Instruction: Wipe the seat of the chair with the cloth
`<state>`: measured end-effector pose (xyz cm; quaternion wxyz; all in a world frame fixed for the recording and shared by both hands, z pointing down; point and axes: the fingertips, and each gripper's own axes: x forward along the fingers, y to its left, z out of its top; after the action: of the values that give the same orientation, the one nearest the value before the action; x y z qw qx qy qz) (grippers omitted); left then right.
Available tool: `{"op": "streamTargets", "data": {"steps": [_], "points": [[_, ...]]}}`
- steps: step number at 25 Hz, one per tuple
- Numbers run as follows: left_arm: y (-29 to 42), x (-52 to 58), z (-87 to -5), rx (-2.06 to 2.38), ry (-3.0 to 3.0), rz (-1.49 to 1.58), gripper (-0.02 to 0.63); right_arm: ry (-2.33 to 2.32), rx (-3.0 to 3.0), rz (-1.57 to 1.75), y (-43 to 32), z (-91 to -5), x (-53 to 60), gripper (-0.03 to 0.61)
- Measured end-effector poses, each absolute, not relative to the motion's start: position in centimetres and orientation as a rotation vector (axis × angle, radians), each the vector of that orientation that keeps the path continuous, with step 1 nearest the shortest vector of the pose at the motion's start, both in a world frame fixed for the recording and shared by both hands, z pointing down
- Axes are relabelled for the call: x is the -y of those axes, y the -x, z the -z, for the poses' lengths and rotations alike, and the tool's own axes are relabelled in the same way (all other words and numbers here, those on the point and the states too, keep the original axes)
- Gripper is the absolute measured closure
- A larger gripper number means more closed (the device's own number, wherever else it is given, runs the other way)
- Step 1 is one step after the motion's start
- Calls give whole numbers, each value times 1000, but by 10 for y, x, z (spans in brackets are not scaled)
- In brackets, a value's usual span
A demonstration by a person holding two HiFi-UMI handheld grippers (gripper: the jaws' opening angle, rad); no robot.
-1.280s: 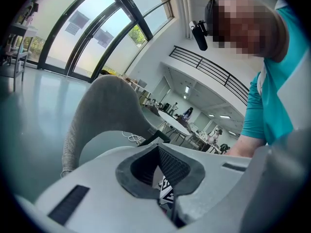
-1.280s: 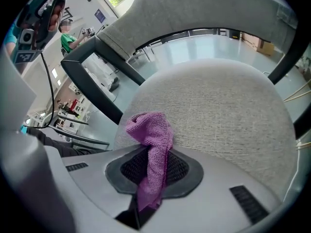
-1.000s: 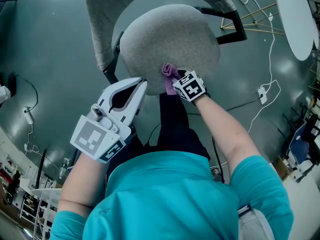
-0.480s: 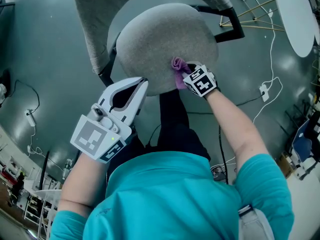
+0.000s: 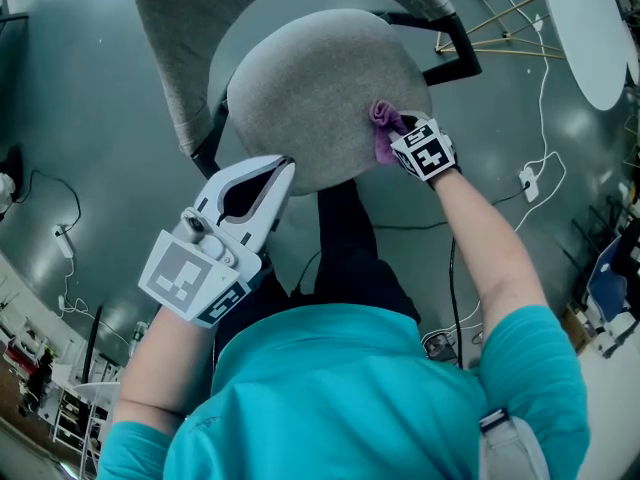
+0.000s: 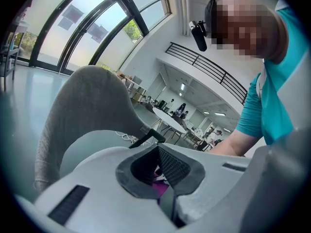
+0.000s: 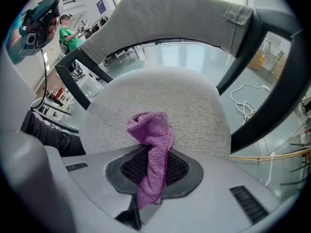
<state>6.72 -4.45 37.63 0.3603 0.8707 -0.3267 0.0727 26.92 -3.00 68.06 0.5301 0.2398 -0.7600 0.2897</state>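
Your right tongs (image 5: pixel 398 140) are clamped on the purple cloth (image 5: pixel 384 126), which sits bunched on the chair seat (image 5: pixel 300 88) near the seat's right edge. Your left tongs (image 5: pixel 284 168) are closed and empty, just by the seat's front edge.

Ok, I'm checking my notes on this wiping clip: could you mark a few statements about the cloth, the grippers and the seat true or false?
The right gripper is shut on the purple cloth. True.
The cloth lies on the floor. False: its bunched end is against the grey seat.
The left gripper grips a second cloth. False: its jaws are together on nothing.
The seat is round and grey. True.
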Motion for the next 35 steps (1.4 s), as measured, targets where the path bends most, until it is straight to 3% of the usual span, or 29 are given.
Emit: {"op": "streamTargets", "data": {"steps": [30, 35], "points": [[-81, 48, -381, 822, -2242, -182, 611, -786, 1676, -609, -381, -685, 87, 518], [-79, 49, -383, 830, -2236, -181, 611, -857, 1385, -594, -460, -705, 73, 520]]}}
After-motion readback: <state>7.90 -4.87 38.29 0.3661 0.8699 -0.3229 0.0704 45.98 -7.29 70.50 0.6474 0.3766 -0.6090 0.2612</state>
